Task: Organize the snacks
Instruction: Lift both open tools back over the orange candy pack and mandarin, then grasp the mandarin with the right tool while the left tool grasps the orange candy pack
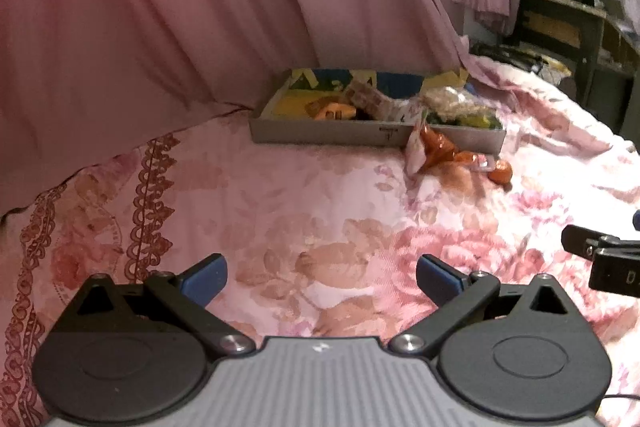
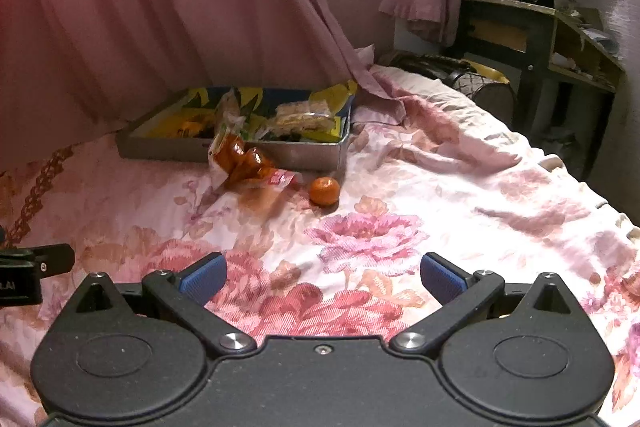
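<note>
Left wrist view: left tongs (image 1: 322, 279) low in the frame, level over the floral bedspread (image 1: 280, 211), blue pads (image 1: 204, 281) spread wide, nothing between them. Gray tray (image 1: 320, 135) at centre frame, well beyond the tips and a little right of their axis, set on the bed against the pink curtain (image 1: 180, 7). Inside it, a yellow wrapper, an orange packet (image 1: 332, 109) and a clear bag of pale snacks (image 1: 452, 103), crowded together. Bag of orange-brown snacks (image 1: 434, 149) leaning on the tray's front wall toward its right end, partly on the bedspread. Small orange fruit (image 1: 502, 171) just right of that bag, on the bed, outside the tray. Part of the right tongs (image 1: 600, 259) at the right edge, mid-height, fingertips cut off.

Right wrist view: right tongs (image 2: 324, 277) likewise low and level over the bedspread (image 2: 400, 207), blue pads (image 2: 442, 277) wide apart, empty. Tray (image 2: 168, 147) in the upper left of centre, far ahead and left of the axis. Bag of orange-brown snacks (image 2: 244, 163) propped against the front wall. Orange fruit (image 2: 325, 191) just right of it, nearly on the axis, well ahead of the tips, apart from the tray. Piece of the left tongs (image 2: 36, 267) at the left edge. Dark desk (image 2: 532, 35) at upper right, beyond the bed.
</note>
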The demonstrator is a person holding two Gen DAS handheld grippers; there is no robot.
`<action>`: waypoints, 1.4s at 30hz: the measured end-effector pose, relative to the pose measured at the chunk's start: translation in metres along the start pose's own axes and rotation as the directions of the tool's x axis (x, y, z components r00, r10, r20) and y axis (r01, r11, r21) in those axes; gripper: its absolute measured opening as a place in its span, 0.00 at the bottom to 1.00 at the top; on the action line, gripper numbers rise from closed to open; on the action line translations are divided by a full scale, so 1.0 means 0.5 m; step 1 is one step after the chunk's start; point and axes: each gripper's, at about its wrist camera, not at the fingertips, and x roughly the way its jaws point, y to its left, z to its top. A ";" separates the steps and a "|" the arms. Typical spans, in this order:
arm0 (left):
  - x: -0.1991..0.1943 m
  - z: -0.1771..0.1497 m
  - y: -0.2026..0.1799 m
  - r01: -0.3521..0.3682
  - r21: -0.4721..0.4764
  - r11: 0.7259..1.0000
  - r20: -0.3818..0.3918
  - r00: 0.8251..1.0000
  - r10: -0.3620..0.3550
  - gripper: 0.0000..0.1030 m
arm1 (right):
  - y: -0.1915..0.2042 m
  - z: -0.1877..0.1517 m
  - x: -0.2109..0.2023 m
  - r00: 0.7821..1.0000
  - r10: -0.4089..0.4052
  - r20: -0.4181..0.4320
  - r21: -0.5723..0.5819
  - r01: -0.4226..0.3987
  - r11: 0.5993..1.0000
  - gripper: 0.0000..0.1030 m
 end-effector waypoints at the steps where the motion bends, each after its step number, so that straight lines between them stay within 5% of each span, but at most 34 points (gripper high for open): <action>1: 0.003 -0.002 0.000 0.001 0.006 1.000 -0.005 1.000 -0.001 1.00 | 0.002 0.000 0.003 1.000 0.003 -0.008 -0.005 -0.003 1.000 0.99; 14: 0.054 0.004 -0.025 0.007 0.078 0.997 -0.060 0.998 -0.003 1.00 | -0.005 0.013 0.042 0.993 0.070 -0.098 0.018 -0.068 0.998 0.99; 28: 0.126 0.070 -0.071 0.052 0.115 0.992 -0.027 0.998 -0.049 1.00 | -0.054 0.072 0.122 0.999 0.035 -0.021 -0.104 -0.037 0.994 0.99; 42: 0.201 0.137 -0.100 0.098 0.117 0.988 0.009 0.995 -0.100 1.00 | -0.091 0.079 0.222 0.999 0.044 -0.029 -0.070 -0.046 0.996 0.99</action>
